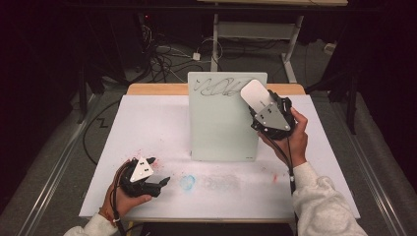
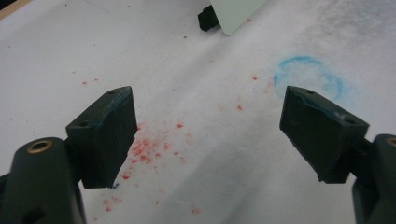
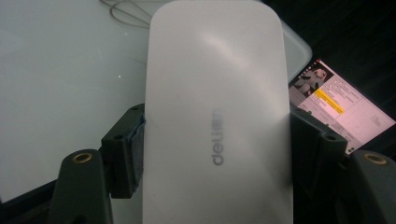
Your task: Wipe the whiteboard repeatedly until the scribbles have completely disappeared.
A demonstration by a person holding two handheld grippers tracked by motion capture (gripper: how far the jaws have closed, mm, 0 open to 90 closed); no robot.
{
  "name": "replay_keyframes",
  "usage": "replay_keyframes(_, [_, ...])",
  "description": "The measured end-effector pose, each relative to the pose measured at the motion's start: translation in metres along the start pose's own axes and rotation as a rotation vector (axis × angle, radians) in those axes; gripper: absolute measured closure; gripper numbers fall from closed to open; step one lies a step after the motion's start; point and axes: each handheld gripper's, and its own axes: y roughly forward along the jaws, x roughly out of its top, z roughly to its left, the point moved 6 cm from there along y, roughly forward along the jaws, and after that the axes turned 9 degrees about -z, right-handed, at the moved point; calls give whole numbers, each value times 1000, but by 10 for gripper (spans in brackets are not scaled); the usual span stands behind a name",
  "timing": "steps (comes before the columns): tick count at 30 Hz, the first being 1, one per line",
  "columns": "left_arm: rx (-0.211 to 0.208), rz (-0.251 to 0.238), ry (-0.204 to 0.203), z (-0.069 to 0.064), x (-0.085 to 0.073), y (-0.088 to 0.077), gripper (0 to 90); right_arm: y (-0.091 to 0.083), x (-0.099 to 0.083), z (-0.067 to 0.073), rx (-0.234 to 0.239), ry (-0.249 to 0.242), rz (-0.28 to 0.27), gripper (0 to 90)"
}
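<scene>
So, two grippers, one whiteboard, one eraser on this table. Over on the left, the left gripper (image 1: 158, 171) rests low on the white table (image 1: 147, 123) with its jaws spread wide and nothing between them. The left gripper view adds what the high view barely hints at: red specks scattered under the jaws and a blue ring (image 2: 308, 79) smudged just beyond. At centre stands the whiteboard (image 1: 223, 128), one dark scribble (image 1: 216, 87) across its top. On the right, the right gripper (image 1: 258, 105) is clenched on the white eraser (image 1: 254, 94), pressed against the board's upper right corner, probably touching. The right gripper view alone shows the "deli" lettering (image 3: 215, 137) and a lit screen (image 3: 334, 107) behind.
</scene>
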Motion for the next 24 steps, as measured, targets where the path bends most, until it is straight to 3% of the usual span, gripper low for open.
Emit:
replay_keyframes(9, [-9,0,9,-2,1,1,185,1,-5,11,12,25,-5,310])
replay_keyframes(15, [-10,2,12,-3,1,1,185,0,-7,24,35,-8,2,309])
replay_keyframes(19, [-10,0,12,-4,1,1,185,0,-6,16,33,-21,9,309])
replay_keyframes(24, [-10,1,9,-3,1,1,185,0,-5,-13,-40,53,4,309])
